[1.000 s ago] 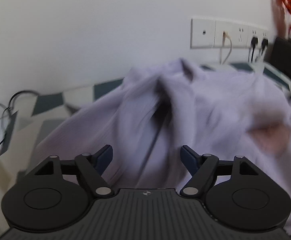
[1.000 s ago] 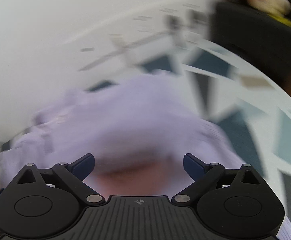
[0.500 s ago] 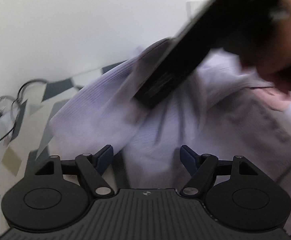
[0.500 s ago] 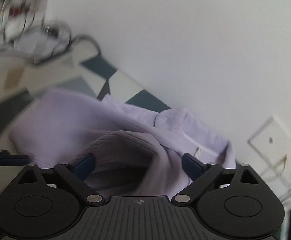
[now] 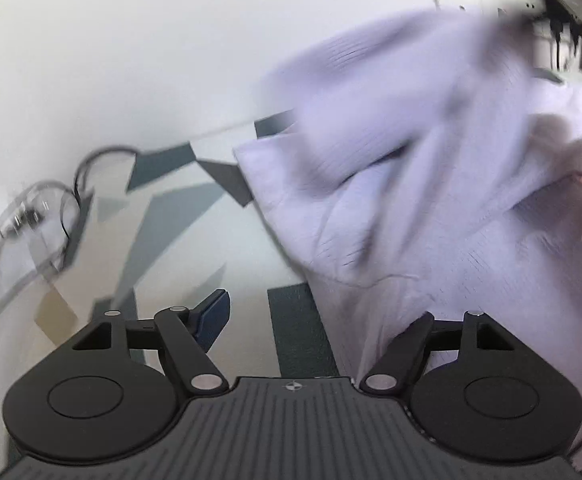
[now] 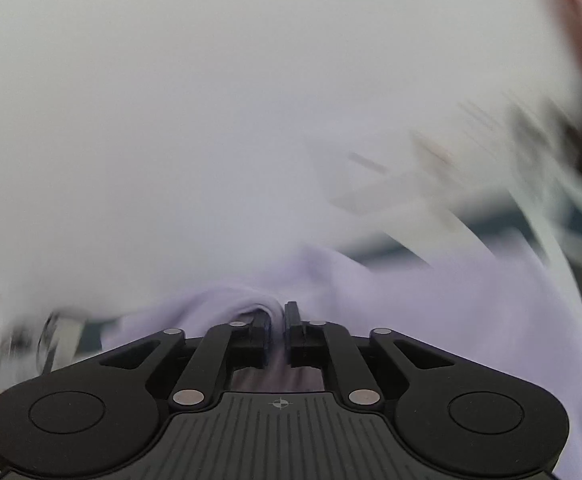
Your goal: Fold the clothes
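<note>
Right gripper (image 6: 277, 320) jaws closing on lilac shirt (image 6: 431, 300)

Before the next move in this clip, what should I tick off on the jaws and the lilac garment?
1. Right gripper jaws closing, a fold of the lilac garment between them: ok.
2. Left gripper jaws open, gripping nothing: ok.
3. Left gripper's right finger clear of cloth: not ok, the garment drapes over it.
4. Patterned tablecloth bare beside the garment: ok.
5. Garment spread flat: not ok, bunched.
6. Which part is gripped: cannot tell, blurred.

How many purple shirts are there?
1. The purple shirt is heaped on the patterned table, with a fold pinched in the closing right gripper. Blur could hide another.
</note>
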Demonstrator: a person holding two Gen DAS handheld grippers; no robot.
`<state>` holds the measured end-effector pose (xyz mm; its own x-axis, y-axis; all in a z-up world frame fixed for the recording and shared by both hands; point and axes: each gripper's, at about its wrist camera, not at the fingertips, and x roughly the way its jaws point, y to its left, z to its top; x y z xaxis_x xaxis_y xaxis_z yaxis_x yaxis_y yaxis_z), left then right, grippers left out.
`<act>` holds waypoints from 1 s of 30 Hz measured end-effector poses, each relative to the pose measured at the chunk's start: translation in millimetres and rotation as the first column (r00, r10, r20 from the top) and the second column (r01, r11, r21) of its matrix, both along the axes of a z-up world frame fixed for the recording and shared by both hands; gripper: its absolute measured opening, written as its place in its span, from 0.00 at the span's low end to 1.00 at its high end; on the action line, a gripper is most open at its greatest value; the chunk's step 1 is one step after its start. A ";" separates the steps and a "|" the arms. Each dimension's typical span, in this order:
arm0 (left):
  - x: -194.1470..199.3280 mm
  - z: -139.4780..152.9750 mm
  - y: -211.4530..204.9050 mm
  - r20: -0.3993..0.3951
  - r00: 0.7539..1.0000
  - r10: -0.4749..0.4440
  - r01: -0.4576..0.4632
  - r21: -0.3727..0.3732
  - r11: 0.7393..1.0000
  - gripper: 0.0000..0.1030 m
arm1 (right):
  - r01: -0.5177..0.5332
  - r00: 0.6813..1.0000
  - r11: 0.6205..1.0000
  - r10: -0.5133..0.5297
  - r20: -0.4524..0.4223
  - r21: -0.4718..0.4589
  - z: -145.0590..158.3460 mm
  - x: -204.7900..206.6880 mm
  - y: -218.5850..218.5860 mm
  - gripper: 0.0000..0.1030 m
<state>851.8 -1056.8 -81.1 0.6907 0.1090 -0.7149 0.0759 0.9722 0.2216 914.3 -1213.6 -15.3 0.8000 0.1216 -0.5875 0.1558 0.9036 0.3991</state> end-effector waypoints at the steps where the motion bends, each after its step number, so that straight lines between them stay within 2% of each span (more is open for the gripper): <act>1: -0.2 -0.4 0.7 0.000 1.000 0.008 -0.008 -0.003 1.000 0.71 | 0.071 0.996 0.996 -0.068 -0.054 0.060 -11.5 -7.5 -22.6 0.27; 2: -0.8 -0.7 0.6 0.002 1.000 0.015 -0.015 -0.004 1.000 0.71 | 0.118 0.987 0.990 -0.107 -0.122 0.083 -23.9 -14.2 -37.3 0.39; 4: -1.5 -1.7 1.1 0.004 0.999 0.037 -0.037 -0.010 0.999 0.72 | 0.147 0.975 0.982 -0.123 -0.183 0.122 -42.5 -30.5 -54.8 0.42; 6: -3.1 -2.1 -0.7 0.006 0.998 0.064 -0.063 -0.015 0.998 0.75 | 0.151 0.970 0.982 -0.125 -0.211 0.114 -47.0 -39.0 -56.4 0.51; 8: -2.8 -1.9 -2.9 0.007 0.997 0.076 -0.075 -0.011 0.997 0.77 | 0.156 0.967 0.986 -0.140 -0.214 0.060 -38.1 -40.7 -47.7 0.65; 13: -5.7 0.8 -12.0 0.021 0.998 0.056 -0.056 0.001 0.998 0.77 | 0.106 0.985 0.987 -0.121 -0.125 -0.123 2.8 -39.3 -15.2 0.73; 15: -7.6 1.3 -17.0 0.035 0.999 0.026 -0.026 0.006 1.000 0.77 | 0.058 0.995 0.977 -0.073 -0.068 -0.204 21.0 -35.0 0.5 0.77; 18: -10.0 0.8 -25.4 0.055 0.998 -0.031 0.030 0.028 0.999 0.77 | -0.084 0.996 0.947 0.085 -0.010 -0.309 40.0 -24.5 30.2 0.84; 20: -10.5 1.1 -30.9 0.073 0.996 -0.060 0.056 0.051 0.997 0.77 | -0.202 0.979 0.912 0.202 -0.037 -0.356 37.2 -8.4 57.3 0.84; 23: -7.8 2.0 -37.5 0.089 0.993 -0.080 0.073 0.080 0.994 0.77 | -0.365 0.929 0.827 0.355 -0.107 -0.428 15.2 24.0 101.9 0.84; 25: -5.0 2.7 -41.6 0.095 0.992 -0.080 0.072 0.083 0.994 0.77 | -0.446 0.894 0.765 0.411 -0.182 -0.465 -0.2 41.2 126.7 0.84; 27: -3.1 3.4 -45.3 0.102 0.991 -0.087 0.078 0.092 0.993 0.77 | -0.507 0.861 0.702 0.439 -0.256 -0.500 -15.1 54.9 147.4 0.79; 28: -2.3 3.7 -47.1 0.106 0.990 -0.093 0.082 0.099 0.992 0.77 | -0.510 0.859 0.684 0.433 -0.272 -0.521 -18.9 59.3 149.8 0.66; 29: -1.5 4.1 -48.4 0.110 0.989 -0.098 0.086 0.105 0.991 0.77 | -0.511 0.859 0.667 0.426 -0.285 -0.542 -22.4 63.6 151.2 0.42; 30: -0.7 4.4 -48.0 0.114 0.988 -0.102 0.090 0.108 0.990 0.77 | -0.490 0.871 0.700 0.415 -0.263 -0.520 -15.2 64.2 141.8 0.31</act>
<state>851.1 -1104.8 -76.7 0.7808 0.1065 -0.6157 0.1350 0.9334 0.3325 978.5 -1071.8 -30.4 0.6561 0.0757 -0.7509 -0.3200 0.9290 -0.1860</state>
